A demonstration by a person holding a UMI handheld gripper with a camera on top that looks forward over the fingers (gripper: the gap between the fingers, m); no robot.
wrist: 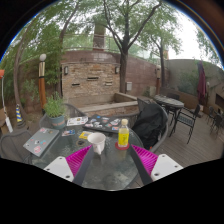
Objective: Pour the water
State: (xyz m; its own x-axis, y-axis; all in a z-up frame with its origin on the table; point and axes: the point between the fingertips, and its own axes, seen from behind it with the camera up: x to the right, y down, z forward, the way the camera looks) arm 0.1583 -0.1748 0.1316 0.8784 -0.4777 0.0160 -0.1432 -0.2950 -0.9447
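Observation:
A small bottle [123, 136] with yellow liquid and an orange cap stands upright on the round glass table [108, 168], ahead of my fingers and nearer the right one. A white cup [97, 143] stands to its left, close to the left finger. My gripper [111, 160] is open, its pink pads [77, 160] spread wide on either side with only bare glass between them. Neither finger touches the bottle or the cup.
A laptop [40, 141] lies on the table at the left, papers and small items [95, 124] at the far side. A black chair [152, 124] stands beyond the table on the right, further chairs and a table [178, 108] behind it. A stone fireplace [90, 78] and trees fill the background.

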